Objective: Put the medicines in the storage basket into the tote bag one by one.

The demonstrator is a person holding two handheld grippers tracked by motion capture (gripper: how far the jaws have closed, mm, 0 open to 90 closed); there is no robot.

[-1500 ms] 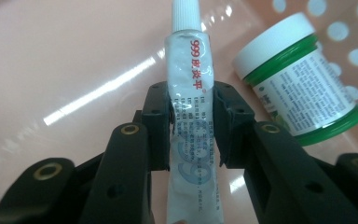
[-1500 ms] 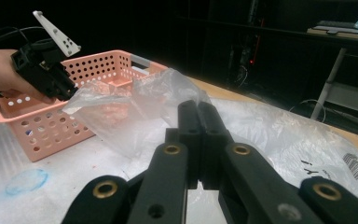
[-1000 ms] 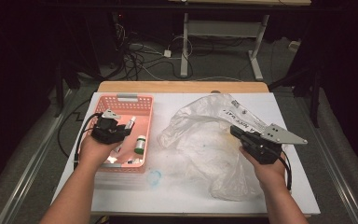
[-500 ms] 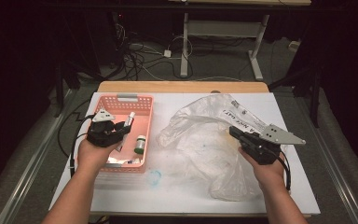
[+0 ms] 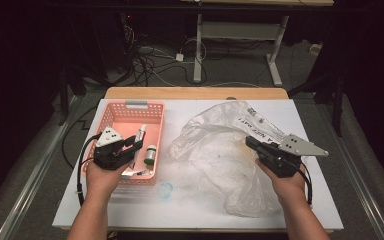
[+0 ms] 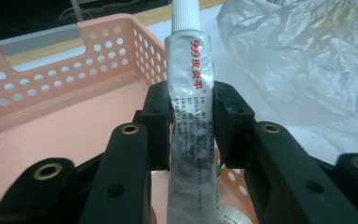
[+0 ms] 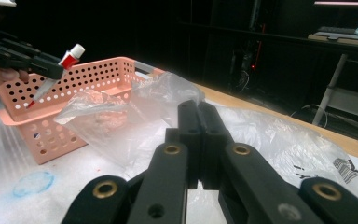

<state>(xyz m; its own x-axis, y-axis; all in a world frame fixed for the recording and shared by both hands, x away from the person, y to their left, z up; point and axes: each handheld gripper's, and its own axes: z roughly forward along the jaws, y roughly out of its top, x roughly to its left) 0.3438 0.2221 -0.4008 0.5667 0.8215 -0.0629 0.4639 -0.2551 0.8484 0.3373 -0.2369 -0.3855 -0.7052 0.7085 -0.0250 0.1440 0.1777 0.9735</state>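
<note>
One tube point(image 6: 189, 116) sits clamped in the left gripper point(image 5: 130, 146) over the pink basket point(image 5: 111, 116). The right gripper point(image 7: 198, 122), jaws pressed together and empty, rests on the plastic bag point(image 5: 220, 145). Next, I'd guess: lower, then release.

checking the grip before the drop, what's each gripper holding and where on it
The left gripper is shut on a tube, clamped across its middle body, cap pointing away over the basket. The right gripper is shut and holds nothing.

My left tongs point(image 6: 192, 126) grip a white ointment tube point(image 6: 189, 93) with red lettering and a ribbed white cap, clamped mid-body, cap pointing away, above the pink basket point(image 6: 51, 88).
</note>
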